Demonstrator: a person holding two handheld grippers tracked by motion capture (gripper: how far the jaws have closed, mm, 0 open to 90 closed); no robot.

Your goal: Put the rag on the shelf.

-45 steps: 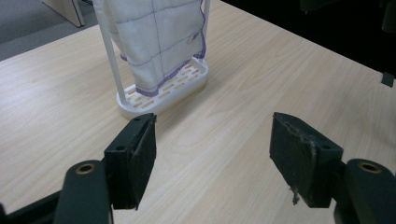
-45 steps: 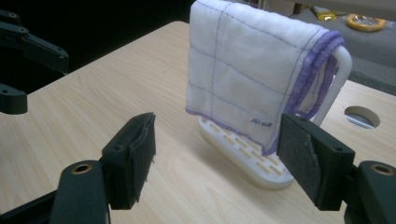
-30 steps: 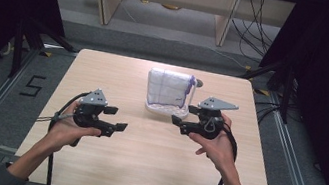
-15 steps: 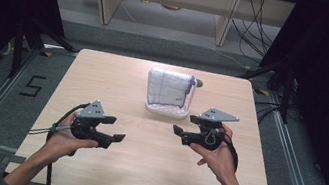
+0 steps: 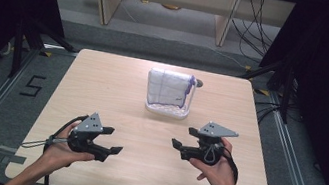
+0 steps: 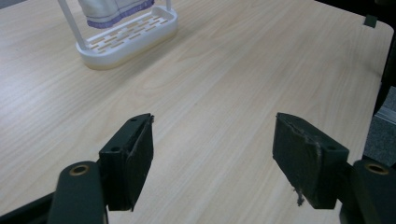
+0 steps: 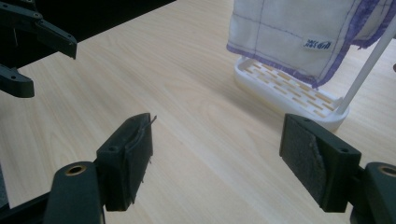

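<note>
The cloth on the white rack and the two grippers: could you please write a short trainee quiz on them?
1. True or false: the left gripper is touching the white rack.
2. What hangs over the rack? A) a white cloth with purple edging B) a metal chain C) a green sponge
3. How do the jaws of the right gripper stand, and do they hold anything?

Key
1. False: it is held over bare table, on the person's side of the rack.
2. A: the cloth is draped over the rack's top rail.
3. Wide apart and empty, as the right gripper view shows; the left gripper's jaws stand likewise.
</note>
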